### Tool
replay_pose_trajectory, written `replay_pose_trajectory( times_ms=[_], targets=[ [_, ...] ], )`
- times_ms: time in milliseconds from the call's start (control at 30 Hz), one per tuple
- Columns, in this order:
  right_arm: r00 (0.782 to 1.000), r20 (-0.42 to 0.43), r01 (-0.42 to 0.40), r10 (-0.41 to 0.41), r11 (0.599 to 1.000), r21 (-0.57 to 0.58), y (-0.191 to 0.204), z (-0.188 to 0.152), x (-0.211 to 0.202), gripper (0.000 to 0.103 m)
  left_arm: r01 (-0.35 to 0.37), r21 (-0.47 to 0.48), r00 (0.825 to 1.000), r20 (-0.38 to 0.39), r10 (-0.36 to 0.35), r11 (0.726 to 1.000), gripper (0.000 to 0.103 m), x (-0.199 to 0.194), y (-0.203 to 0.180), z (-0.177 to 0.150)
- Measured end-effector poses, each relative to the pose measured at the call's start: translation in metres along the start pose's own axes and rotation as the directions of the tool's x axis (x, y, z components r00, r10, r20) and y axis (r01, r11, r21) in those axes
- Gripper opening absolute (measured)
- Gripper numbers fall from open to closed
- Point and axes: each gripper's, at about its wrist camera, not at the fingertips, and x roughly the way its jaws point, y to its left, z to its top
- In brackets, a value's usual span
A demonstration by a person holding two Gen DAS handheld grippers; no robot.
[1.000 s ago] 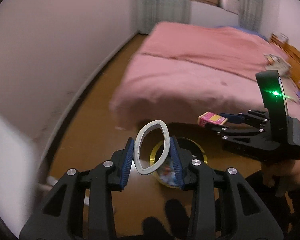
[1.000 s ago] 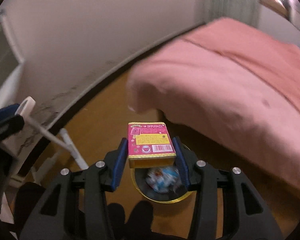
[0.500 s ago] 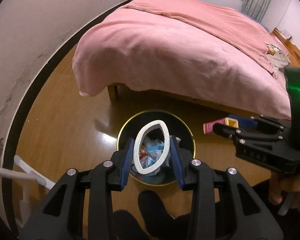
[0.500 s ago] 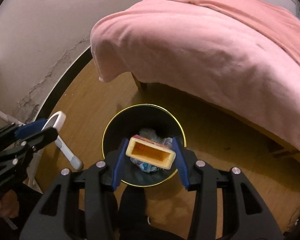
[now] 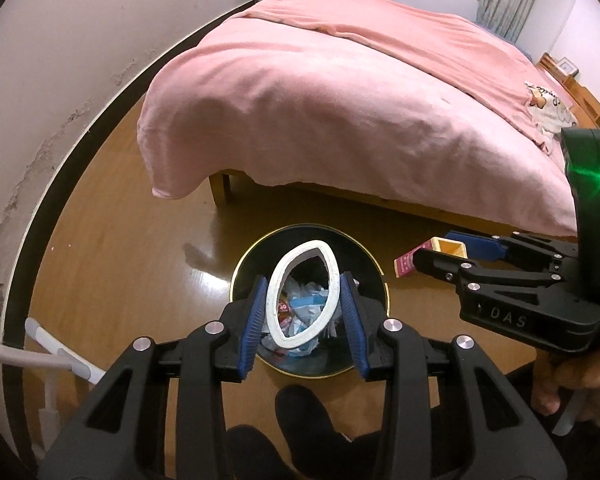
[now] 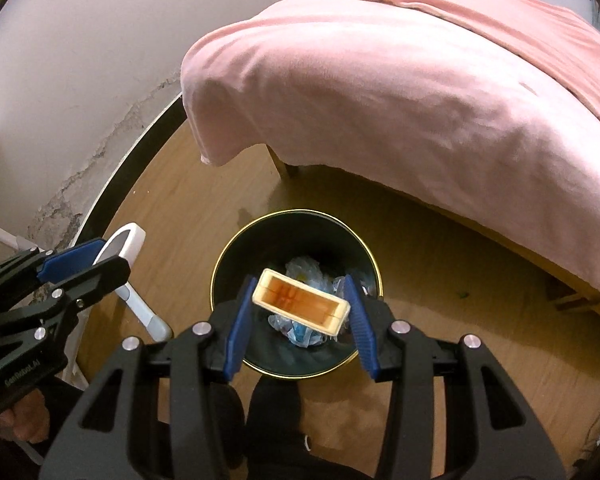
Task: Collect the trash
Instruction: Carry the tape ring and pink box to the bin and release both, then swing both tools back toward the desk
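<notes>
A: Start at the left. What is there?

B: In the left wrist view, a white wall [image 5: 60, 60] with cracked paint fills the 9 to 11 o'clock side, and a white plastic frame [image 5: 56, 364] stands at 8 o'clock on the wooden floor [image 5: 120, 248].

A: And the left gripper?

B: The left gripper [image 5: 304, 300] pinches a white ring [image 5: 303, 293], squeezed to an oval between the blue pads [image 5: 254, 320]. It hangs right over the bin [image 5: 236, 280], a black round one with a gold rim, just below centre. Crumpled wrappers [image 5: 304, 304] lie inside it.

A: Further right?

B: A bed with a pink blanket [image 5: 360, 100] spans 12 to 3 o'clock. The right gripper shows at 3 o'clock.

A: What does its own camera show?

B: The right gripper [image 6: 300, 308] is closed on a small box [image 6: 300, 300], seen open end on, yellow inside, turned at a slant. The left pad touches one corner; at the right pad I cannot tell contact. The box is over the bin [image 6: 216, 280], above the wrappers [image 6: 304, 276]. At 9 o'clock the left gripper holds the ring [image 6: 124, 244] beside the bin, over the floor [image 6: 188, 216], and the blanket [image 6: 420, 80] fills 12 to 3 o'clock.
</notes>
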Motion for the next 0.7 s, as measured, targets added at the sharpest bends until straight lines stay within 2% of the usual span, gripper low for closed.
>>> replay_pose_trajectory(
  times_ms=[67,100,133,533,700],
  targets=[
    [1.0,0.003,-0.007,0.007,1.0,0.01,-0.002,0.001,-0.001,0.045,0.005,0.001,1.0,-0.005,-0.005,1.0,0.042,0.001,0.0,0.0],
    [1.0,0.002,-0.011,0.011,1.0,0.018,-0.003,0.001,-0.001,0.051,0.006,0.001,1.0,-0.008,-0.006,1.0,0.054,0.002,-0.001,0.0],
    [1.0,0.005,-0.011,0.011,1.0,0.025,-0.004,0.001,-0.002,0.056,-0.001,0.003,1.0,-0.001,0.001,1.0,0.062,0.001,-0.002,0.0],
    [1.0,0.02,-0.012,0.011,0.999,0.032,-0.006,0.003,-0.006,0.057,-0.019,0.009,1.0,0.009,0.019,1.0,0.062,-0.002,-0.003,-0.001],
    [0.999,0.042,-0.034,0.033,0.999,0.029,0.001,0.008,-0.018,0.067,-0.036,0.021,0.998,0.045,0.035,0.999,0.064,-0.022,0.001,-0.006]
  ],
)
